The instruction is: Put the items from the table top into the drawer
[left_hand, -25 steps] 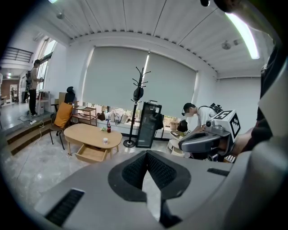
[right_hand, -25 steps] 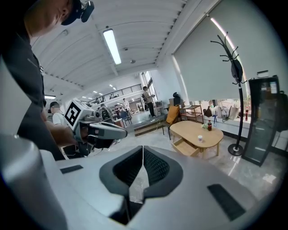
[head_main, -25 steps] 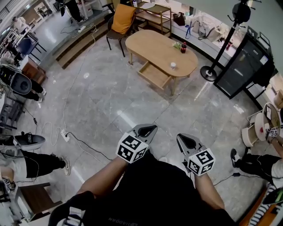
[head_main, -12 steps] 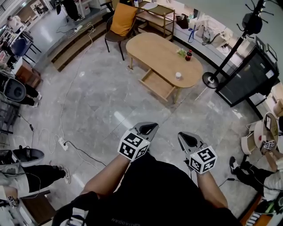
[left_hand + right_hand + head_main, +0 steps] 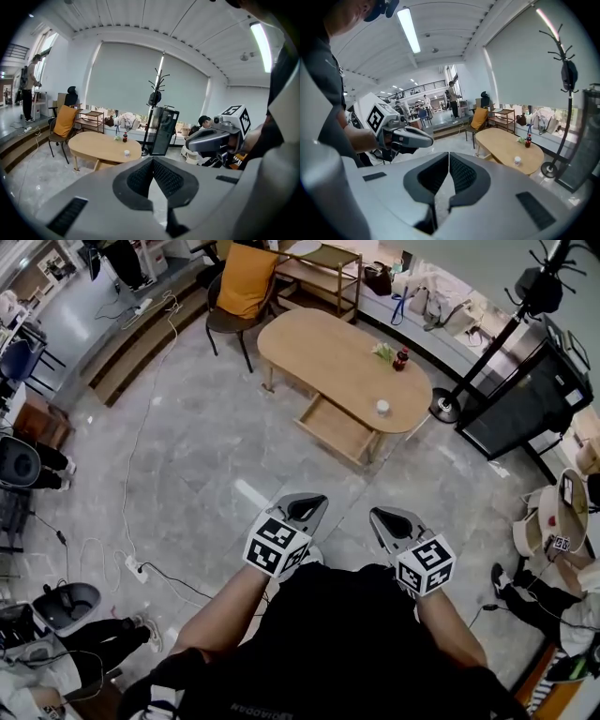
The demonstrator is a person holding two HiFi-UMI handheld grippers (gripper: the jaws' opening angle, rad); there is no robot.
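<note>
An oval wooden table (image 5: 330, 351) stands ahead of me across the grey floor, its drawer (image 5: 334, 428) pulled open on the near side. On the top are a white cup (image 5: 382, 407), a dark bottle with a red cap (image 5: 401, 359) and a small green item (image 5: 382, 351). My left gripper (image 5: 309, 505) and right gripper (image 5: 392, 519) are held side by side in front of my body, far from the table, both shut and empty. The left gripper view shows the table (image 5: 101, 145) and cup (image 5: 126, 153) in the distance; the right gripper view shows the cup (image 5: 517, 161) and bottle (image 5: 528, 140).
An orange-backed chair (image 5: 246, 282) and a wooden shelf (image 5: 323, 268) stand behind the table. A coat stand (image 5: 443, 401) and a black cabinet (image 5: 525, 390) are to its right. Cables and a power strip (image 5: 136, 563) lie on the floor at left. People sit at both sides.
The table has drawn nearer and lower in the head view as I walk toward it. Both grippers stay shut and side by side.
</note>
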